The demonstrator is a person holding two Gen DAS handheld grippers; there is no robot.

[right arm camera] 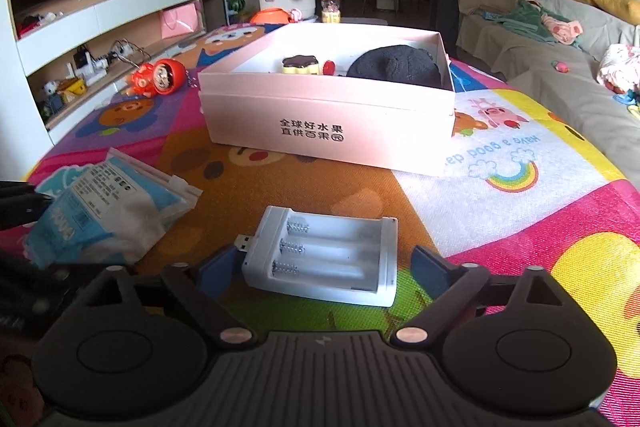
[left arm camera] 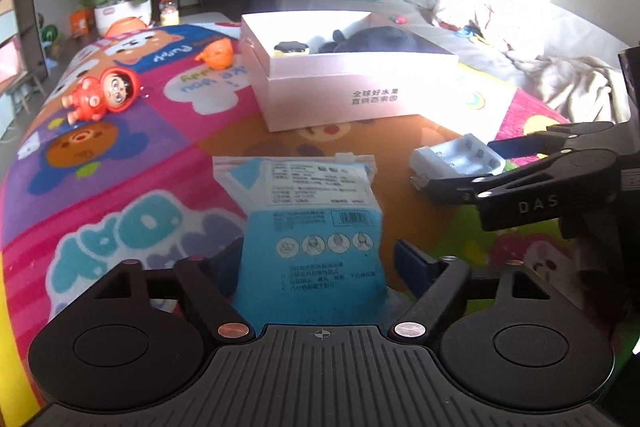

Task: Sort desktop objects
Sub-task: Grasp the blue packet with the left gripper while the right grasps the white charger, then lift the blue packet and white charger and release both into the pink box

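Note:
A blue and white mask packet [left arm camera: 316, 227] lies on the colourful mat between the open fingers of my left gripper [left arm camera: 320, 267]; it also shows in the right wrist view [right arm camera: 108, 211]. A white battery charger [right arm camera: 324, 255] lies between the open fingers of my right gripper [right arm camera: 324, 267]; in the left wrist view the charger [left arm camera: 456, 159] sits at the tips of that gripper [left arm camera: 464, 167]. A pink open box [right arm camera: 328, 123] [left arm camera: 332, 99] holds a dark hat [right arm camera: 394, 67] and a small yellow toy [right arm camera: 300, 65]. A red doll [left arm camera: 102, 95] [right arm camera: 156, 77] and an orange toy [left arm camera: 216, 55] lie on the mat.
A flower pot [left arm camera: 120, 7] and a jar [left arm camera: 168, 10] stand at the mat's far end. A sofa [left arm camera: 500, 27] with clothes and a plush toy runs along the right. A TV shelf [right arm camera: 100, 39] stands at the left.

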